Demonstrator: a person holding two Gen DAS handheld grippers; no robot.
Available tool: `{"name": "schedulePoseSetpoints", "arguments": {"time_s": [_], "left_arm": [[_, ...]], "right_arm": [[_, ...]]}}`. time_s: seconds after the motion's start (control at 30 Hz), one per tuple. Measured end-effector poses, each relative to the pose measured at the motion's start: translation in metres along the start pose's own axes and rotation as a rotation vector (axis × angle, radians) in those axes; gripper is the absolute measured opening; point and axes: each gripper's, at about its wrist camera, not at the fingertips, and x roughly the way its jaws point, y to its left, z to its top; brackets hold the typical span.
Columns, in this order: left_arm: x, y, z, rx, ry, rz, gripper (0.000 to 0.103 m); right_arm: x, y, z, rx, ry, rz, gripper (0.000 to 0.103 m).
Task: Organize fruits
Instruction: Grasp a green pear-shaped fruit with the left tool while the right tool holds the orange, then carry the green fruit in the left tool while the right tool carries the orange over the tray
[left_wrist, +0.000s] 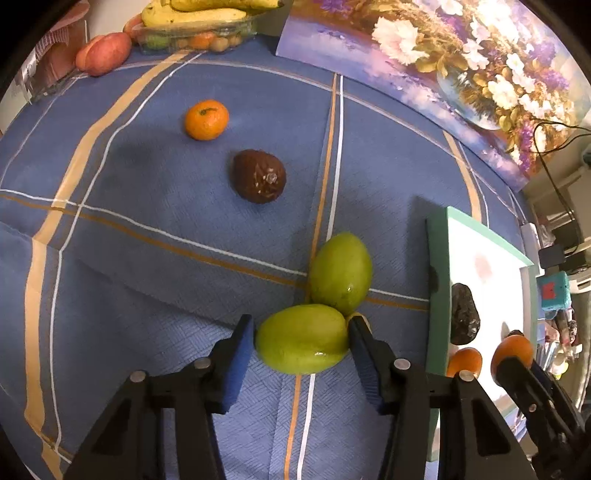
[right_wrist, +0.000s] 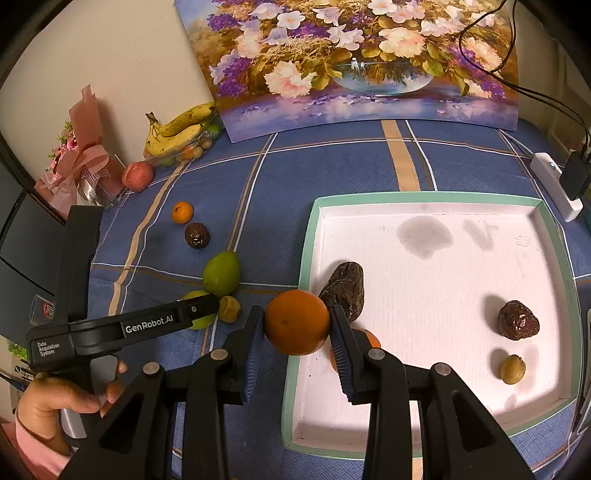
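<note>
Left wrist: left gripper (left_wrist: 301, 341) is squeezing a green mango (left_wrist: 301, 343) lying on the blue tablecloth (left_wrist: 147, 229) beside the tray's (right_wrist: 308, 243) left edge. Right gripper (right_wrist: 297, 325) is gripping an orange (right_wrist: 296, 322) over that same edge.

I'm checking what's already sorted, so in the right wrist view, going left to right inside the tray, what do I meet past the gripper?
Dark wrinkled fruit → dark brown fruit, with the small yellowish fruit just below it. All lie in the tray.
</note>
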Motion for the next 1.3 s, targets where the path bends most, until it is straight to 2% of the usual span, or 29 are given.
{"name": "schedulePoseSetpoints", "arguments": {"time_s": [0.33, 0.5, 0.67, 1.0, 1.3], "left_arm": [[-0.042, 0.000, 0.006, 0.000, -0.112, -0.018, 0.054], [-0.060, -0.012, 0.002, 0.045, -0.153, -0.033, 0.054], [-0.071, -0.043, -0.005, 0.134, -0.173, -0.058, 0.054], [-0.069, -0.111, -0.031, 0.330, -0.140, -0.095, 0.054], [-0.049, -0.152, -0.057, 0.464, -0.081, -0.066, 0.054]], "right_arm": [[-0.004, -0.010, 0.001, 0.027, -0.007, -0.010, 0.037], [-0.011, -0.031, 0.003, 0.084, -0.020, -0.057, 0.037], [-0.028, -0.062, 0.002, 0.166, -0.049, -0.117, 0.037], [-0.068, -0.101, -0.003, 0.261, -0.119, -0.167, 0.037], [-0.083, -0.118, -0.008, 0.304, -0.147, -0.164, 0.037]]}}
